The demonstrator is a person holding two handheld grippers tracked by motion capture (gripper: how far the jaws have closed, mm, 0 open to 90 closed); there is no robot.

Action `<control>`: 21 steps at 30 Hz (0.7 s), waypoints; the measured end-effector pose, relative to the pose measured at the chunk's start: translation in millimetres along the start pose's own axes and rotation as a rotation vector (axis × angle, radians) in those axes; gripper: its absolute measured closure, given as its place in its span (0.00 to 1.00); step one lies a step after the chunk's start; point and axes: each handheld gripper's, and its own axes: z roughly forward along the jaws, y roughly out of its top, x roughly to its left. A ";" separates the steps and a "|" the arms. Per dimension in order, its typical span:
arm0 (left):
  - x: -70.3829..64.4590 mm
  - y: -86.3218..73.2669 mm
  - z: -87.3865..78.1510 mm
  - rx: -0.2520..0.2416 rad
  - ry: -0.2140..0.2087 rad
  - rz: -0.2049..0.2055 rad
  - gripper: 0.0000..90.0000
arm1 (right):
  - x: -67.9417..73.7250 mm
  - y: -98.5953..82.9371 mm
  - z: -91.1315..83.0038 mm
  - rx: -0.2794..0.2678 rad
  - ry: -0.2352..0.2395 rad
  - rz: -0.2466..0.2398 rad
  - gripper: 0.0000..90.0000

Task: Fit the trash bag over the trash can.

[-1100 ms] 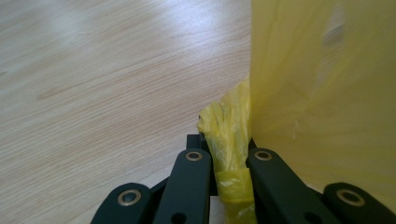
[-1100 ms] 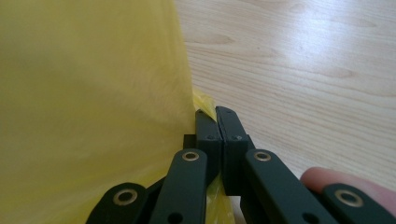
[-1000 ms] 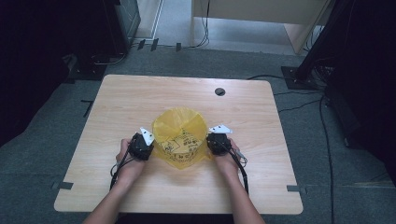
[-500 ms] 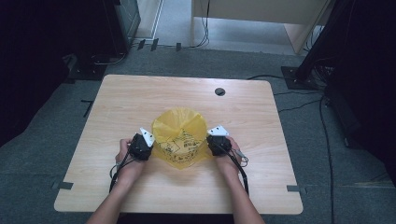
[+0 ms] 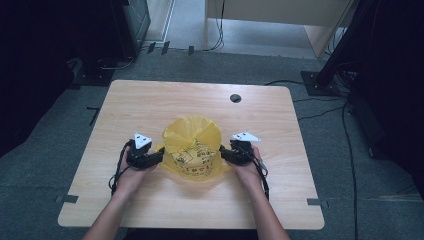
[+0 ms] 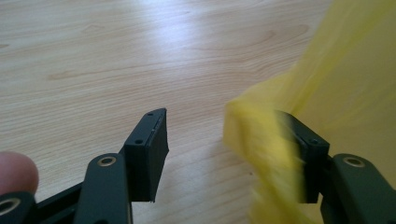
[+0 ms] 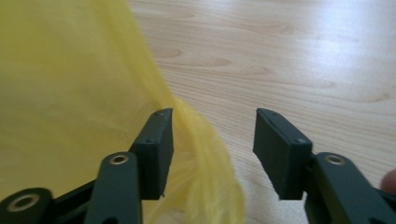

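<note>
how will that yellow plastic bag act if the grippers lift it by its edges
The yellow plastic bag is thin, see-through film, so it will probably sag and fold rather than hold shape. It looks light and may slip, since its edge lies loosely between the open jaws of the left gripper and right gripper.

Your bag (image 5: 192, 147) is thin yellow plastic with black print on its near face, standing puffed up near the middle of the table. Its crumpled edges flare out low at both sides, toward you.
</note>
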 end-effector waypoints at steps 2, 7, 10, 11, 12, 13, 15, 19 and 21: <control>1.5 0.8 -5.8 -0.010 -0.002 -0.008 0.43 | 6.1 2.7 -6.8 0.005 -0.014 -0.038 0.43; 11.5 2.2 -20.4 -0.033 -0.017 -0.029 0.42 | 6.0 6.4 -18.2 -0.018 -0.021 -0.038 0.40; 16.1 2.9 -32.4 -0.056 -0.023 -0.037 0.42 | 3.6 9.9 -28.3 -0.052 -0.024 -0.032 0.40; 16.5 2.9 -35.1 -0.062 -0.024 -0.039 0.42 | 3.6 10.9 -32.8 -0.065 -0.027 -0.031 0.40; 17.0 2.7 -38.9 -0.070 -0.025 -0.033 0.43 | 3.9 11.5 -35.7 -0.071 -0.027 -0.030 0.40; 17.1 2.6 -42.4 -0.079 -0.026 -0.034 0.43 | 5.0 12.1 -39.3 -0.077 -0.027 -0.030 0.41; 17.4 1.8 -49.1 -0.092 -0.042 -0.044 0.43 | 8.6 13.0 -46.8 -0.092 -0.024 -0.044 0.41; 11.3 -1.6 -59.8 -0.119 -0.070 -0.049 0.45 | 17.2 12.8 -61.6 -0.120 -0.016 -0.069 0.42; 3.2 -5.4 -63.6 -0.131 -0.086 -0.028 0.49 | 21.2 9.5 -67.7 -0.123 -0.011 -0.077 0.45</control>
